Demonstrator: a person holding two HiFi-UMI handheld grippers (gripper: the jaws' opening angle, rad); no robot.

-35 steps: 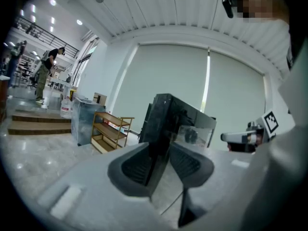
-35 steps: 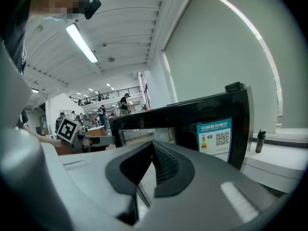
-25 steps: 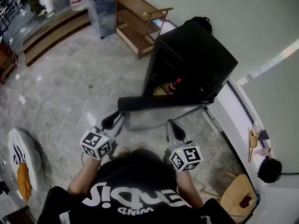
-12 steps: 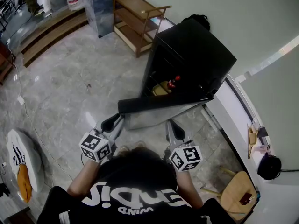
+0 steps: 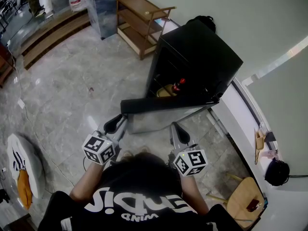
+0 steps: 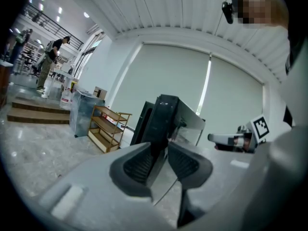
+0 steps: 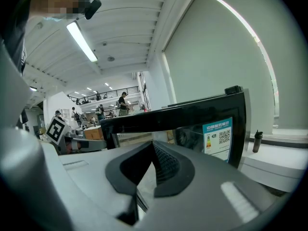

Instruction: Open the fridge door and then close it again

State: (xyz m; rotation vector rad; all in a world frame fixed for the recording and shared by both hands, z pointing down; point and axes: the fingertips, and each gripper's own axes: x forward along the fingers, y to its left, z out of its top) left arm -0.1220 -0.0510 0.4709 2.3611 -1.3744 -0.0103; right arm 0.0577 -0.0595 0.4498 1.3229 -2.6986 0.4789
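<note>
A small black fridge (image 5: 204, 57) stands against the wall, and its door (image 5: 163, 106) is swung wide open towards me. Inside I see a red-capped bottle (image 5: 179, 86) and something yellow. My left gripper (image 5: 114, 125) hovers just short of the door's free left end, its jaws a narrow gap apart with nothing between them. In the left gripper view the door edge (image 6: 166, 117) shows beyond the left gripper (image 6: 160, 146). My right gripper (image 5: 177, 130) faces the door's outer face with its tips together. In the right gripper view the door (image 7: 192, 121) fills the space behind the right gripper (image 7: 153, 145).
A wooden shelf unit (image 5: 144, 25) and a metal cabinet (image 5: 108, 6) stand beyond the fridge on the left. A black bag (image 5: 204, 20) lies behind the fridge. A wooden chair (image 5: 245, 201) is at the lower right, beside a white ledge (image 5: 243, 112). Steps (image 5: 53, 32) rise at the far left.
</note>
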